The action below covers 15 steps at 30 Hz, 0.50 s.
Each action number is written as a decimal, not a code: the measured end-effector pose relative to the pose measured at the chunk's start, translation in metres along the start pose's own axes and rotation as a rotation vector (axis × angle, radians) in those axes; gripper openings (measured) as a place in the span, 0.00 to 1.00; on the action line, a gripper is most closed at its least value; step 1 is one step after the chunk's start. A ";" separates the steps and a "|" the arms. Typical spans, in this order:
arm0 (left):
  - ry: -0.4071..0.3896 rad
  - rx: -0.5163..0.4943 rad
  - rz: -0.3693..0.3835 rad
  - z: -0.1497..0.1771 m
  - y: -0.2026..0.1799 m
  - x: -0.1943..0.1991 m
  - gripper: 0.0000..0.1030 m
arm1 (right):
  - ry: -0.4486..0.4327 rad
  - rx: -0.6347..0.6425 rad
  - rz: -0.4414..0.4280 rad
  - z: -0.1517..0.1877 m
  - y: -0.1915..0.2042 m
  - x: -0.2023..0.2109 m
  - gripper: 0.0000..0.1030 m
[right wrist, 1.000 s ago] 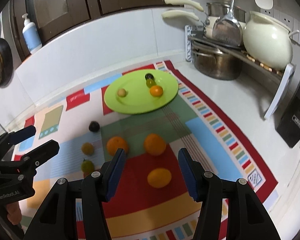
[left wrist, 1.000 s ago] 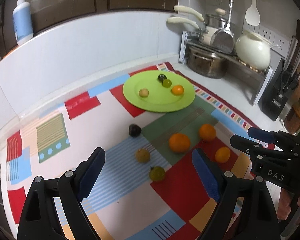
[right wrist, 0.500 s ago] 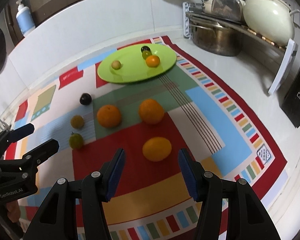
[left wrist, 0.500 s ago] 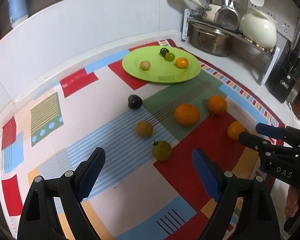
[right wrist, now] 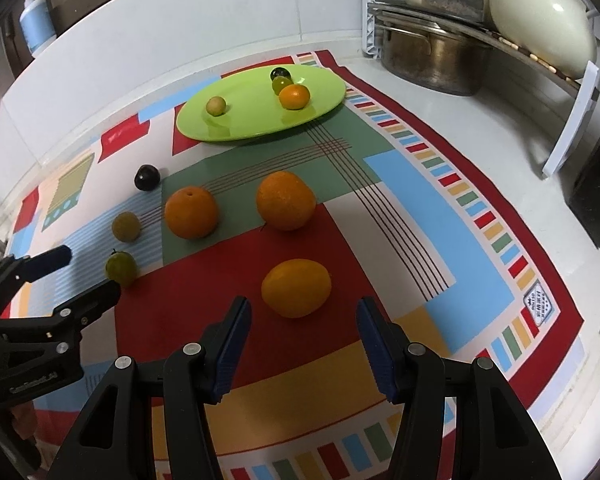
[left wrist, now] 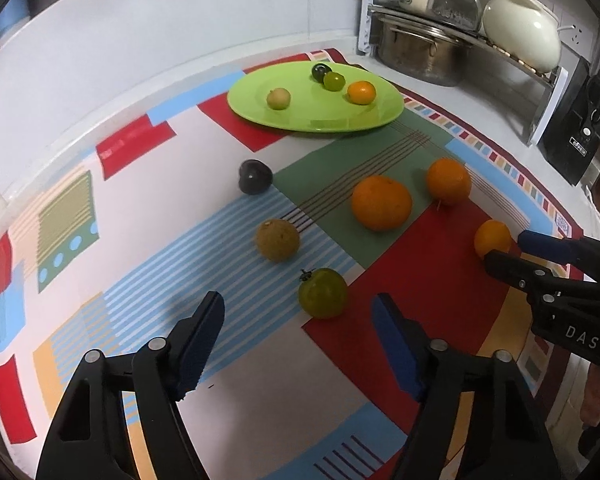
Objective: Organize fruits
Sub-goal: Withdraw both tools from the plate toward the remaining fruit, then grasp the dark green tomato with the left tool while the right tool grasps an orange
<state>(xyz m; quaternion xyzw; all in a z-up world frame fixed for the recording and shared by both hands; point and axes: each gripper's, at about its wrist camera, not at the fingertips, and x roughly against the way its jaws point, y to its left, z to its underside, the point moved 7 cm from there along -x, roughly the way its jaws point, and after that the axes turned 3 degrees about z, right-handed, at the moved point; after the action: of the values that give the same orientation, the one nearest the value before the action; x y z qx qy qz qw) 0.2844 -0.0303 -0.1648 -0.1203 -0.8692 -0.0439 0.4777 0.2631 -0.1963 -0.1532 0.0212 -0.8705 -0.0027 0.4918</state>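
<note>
A green plate (left wrist: 316, 124) (right wrist: 236, 128) at the back of the patterned mat holds a pale fruit, a dark one, a green one and a small orange. Loose on the mat lie a green tomato (left wrist: 323, 293) (right wrist: 121, 268), a brown fruit (left wrist: 277, 239), a dark plum (left wrist: 254, 176), two oranges (left wrist: 381, 202) (left wrist: 448, 181) and a yellow-orange citrus (right wrist: 296, 288) (left wrist: 492, 239). My left gripper (left wrist: 300, 324) is open, just short of the green tomato. My right gripper (right wrist: 302, 320) is open, just short of the citrus.
A dish rack (left wrist: 460, 40) with a steel pot (right wrist: 432, 60), pans and a cream pot stands at the back right. A black box (left wrist: 572, 140) stands at the right edge. A soap bottle (right wrist: 36, 28) sits on the back ledge at left.
Both grippers have moved down and forward towards the mat. The green tomato and the citrus now lie close in front of the open jaws.
</note>
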 end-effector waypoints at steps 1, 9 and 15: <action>0.001 0.000 0.004 -0.001 0.000 -0.001 0.67 | -0.001 0.002 -0.002 -0.001 0.000 -0.001 0.54; 0.027 0.007 0.051 -0.005 -0.007 -0.010 0.43 | 0.009 0.008 -0.024 -0.005 0.003 -0.007 0.50; 0.048 0.016 0.076 -0.004 -0.011 -0.016 0.28 | 0.015 0.015 -0.030 -0.005 0.004 -0.011 0.40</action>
<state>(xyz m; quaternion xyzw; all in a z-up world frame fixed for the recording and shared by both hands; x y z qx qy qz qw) 0.2929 -0.0444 -0.1758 -0.1485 -0.8525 -0.0213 0.5008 0.2730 -0.1921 -0.1599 0.0381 -0.8663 -0.0035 0.4981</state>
